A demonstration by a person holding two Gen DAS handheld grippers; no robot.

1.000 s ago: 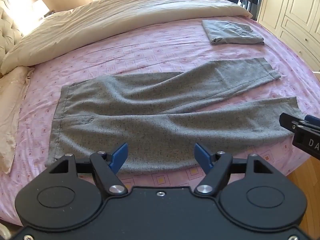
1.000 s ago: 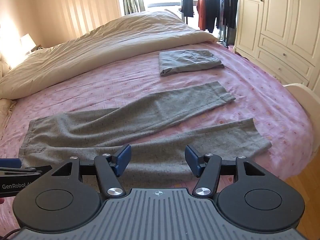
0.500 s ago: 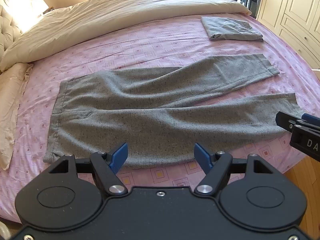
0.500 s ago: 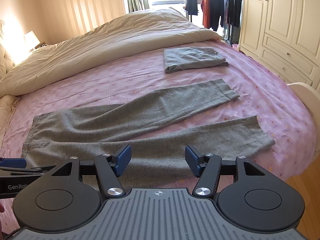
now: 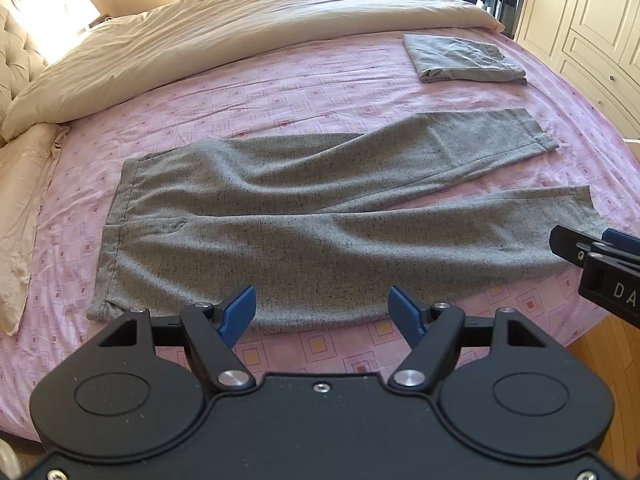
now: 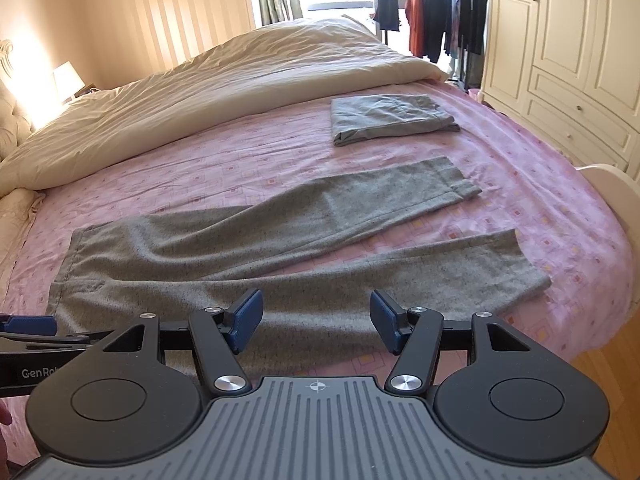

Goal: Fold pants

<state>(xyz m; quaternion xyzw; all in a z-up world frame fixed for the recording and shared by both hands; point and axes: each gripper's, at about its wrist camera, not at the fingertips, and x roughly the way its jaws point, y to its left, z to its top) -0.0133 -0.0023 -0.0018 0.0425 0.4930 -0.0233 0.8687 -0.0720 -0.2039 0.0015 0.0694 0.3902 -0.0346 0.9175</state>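
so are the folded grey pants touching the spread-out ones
Apart. The right wrist view shows bare pink sheet between the folded pants and the spread pants.

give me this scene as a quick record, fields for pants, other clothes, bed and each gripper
pants: grey, spread flat on the sheet, legs apart in a V, waistband at the left, unfolded
folded garment: grey, beyond the pants near the far edge
sheet: pink, patterned
duvet: cream, pushed to the far side
left gripper: open, at the pants' near edge, holding nothing
right gripper: open, above the near leg, holding nothing
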